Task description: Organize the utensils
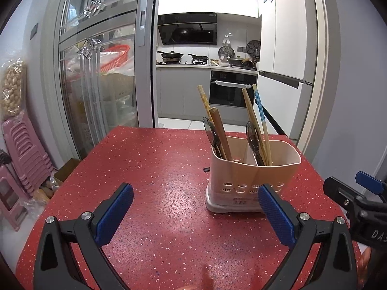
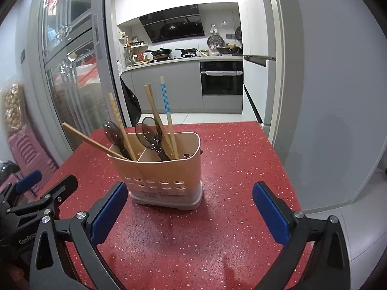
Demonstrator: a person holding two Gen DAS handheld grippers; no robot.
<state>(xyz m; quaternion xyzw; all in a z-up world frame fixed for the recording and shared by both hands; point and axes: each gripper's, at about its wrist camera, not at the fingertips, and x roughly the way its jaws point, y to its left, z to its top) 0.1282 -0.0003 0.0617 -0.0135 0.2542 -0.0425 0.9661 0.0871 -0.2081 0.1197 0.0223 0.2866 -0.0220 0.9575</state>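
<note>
A beige two-compartment utensil holder [image 1: 251, 176] [image 2: 159, 176] stands on the red speckled table [image 1: 157, 181] [image 2: 229, 169]. Each compartment holds chopsticks [image 1: 256, 123] [image 2: 157, 116] and a dark spoon [image 1: 210, 130] [image 2: 147, 133]; one wooden stick [image 2: 89, 141] leans far out to the left. My left gripper [image 1: 196, 198] is open and empty, low over the table, in front and left of the holder. My right gripper [image 2: 189, 198] is open and empty, just in front of the holder. Each gripper shows at the edge of the other's view: the right [image 1: 358, 193], the left [image 2: 43, 191].
A small dark object [image 1: 206, 169] lies on the table left of the holder. Pink stacked stools [image 1: 24, 154] stand on the floor to the left. A glass sliding door [image 1: 96, 72] and the kitchen doorway lie behind the table's far edge.
</note>
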